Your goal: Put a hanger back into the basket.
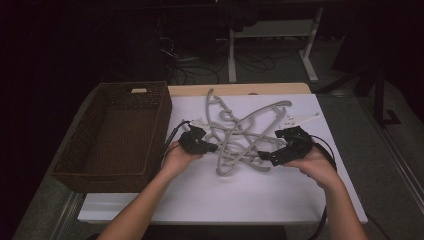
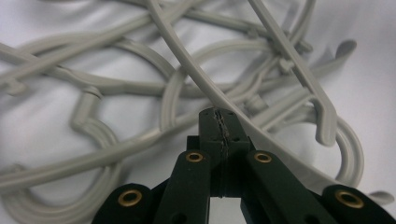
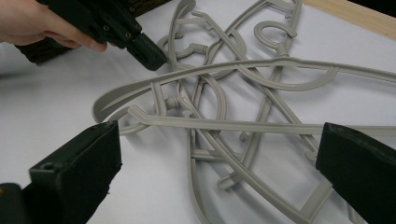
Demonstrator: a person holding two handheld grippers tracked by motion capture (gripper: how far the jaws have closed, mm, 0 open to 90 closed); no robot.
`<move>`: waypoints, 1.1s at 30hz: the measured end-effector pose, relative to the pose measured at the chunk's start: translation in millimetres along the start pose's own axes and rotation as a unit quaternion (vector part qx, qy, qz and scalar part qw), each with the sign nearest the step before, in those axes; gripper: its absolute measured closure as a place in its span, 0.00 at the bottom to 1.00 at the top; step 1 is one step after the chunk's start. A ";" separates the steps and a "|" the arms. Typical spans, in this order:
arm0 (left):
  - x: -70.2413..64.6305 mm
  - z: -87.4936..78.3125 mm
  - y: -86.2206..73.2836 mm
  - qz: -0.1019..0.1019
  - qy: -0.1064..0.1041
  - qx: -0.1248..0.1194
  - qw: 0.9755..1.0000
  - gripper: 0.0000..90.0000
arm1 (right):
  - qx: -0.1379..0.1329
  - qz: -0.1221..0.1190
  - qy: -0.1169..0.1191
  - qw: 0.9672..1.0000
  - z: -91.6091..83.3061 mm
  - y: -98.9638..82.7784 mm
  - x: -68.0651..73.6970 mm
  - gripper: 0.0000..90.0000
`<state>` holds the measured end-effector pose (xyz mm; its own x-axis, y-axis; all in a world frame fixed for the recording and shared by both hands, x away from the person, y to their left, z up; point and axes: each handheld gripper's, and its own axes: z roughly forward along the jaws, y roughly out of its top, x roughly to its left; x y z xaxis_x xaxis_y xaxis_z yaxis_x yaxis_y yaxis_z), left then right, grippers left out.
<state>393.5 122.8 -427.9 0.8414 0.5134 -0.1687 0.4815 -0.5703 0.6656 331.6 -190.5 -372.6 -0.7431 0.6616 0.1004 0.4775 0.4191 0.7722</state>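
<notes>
High view: white tabletop (image 1: 225, 195) (dim room), wicker basket (image 1: 112, 135).

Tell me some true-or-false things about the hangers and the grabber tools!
1. The grey hangers lie tangled on the white table. True.
2. The woven basket is full of hangers. False: it is empty.
3. The left gripper has its jaws shut. True: they meet beside a hanger bar, gripping nothing.
4. The right gripper is shut too. False: its jaws stand wide apart.
5. The basket sits right of the hangers. False: it sits left.
</notes>
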 end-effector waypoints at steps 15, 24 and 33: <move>-33.0 10.1 6.7 0.040 -0.052 0.010 0.998 1.00 | 0.000 -0.002 -0.001 1.000 0.1 0.0 -0.1 0.00; -59.9 26.3 15.2 0.065 -0.088 0.012 0.994 1.00 | 0.002 0.000 -0.003 1.000 -0.1 -0.2 -0.7 0.00; -74.9 37.4 18.8 0.078 -0.104 0.007 0.992 1.00 | 0.004 0.001 -0.007 1.000 0.5 -0.4 -1.3 0.00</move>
<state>348.8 49.6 -429.9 0.9373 0.2762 -0.2127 0.3447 -0.6422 0.6846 332.6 -191.2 -373.3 -0.7359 0.6707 0.0923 0.4817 0.4229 0.7676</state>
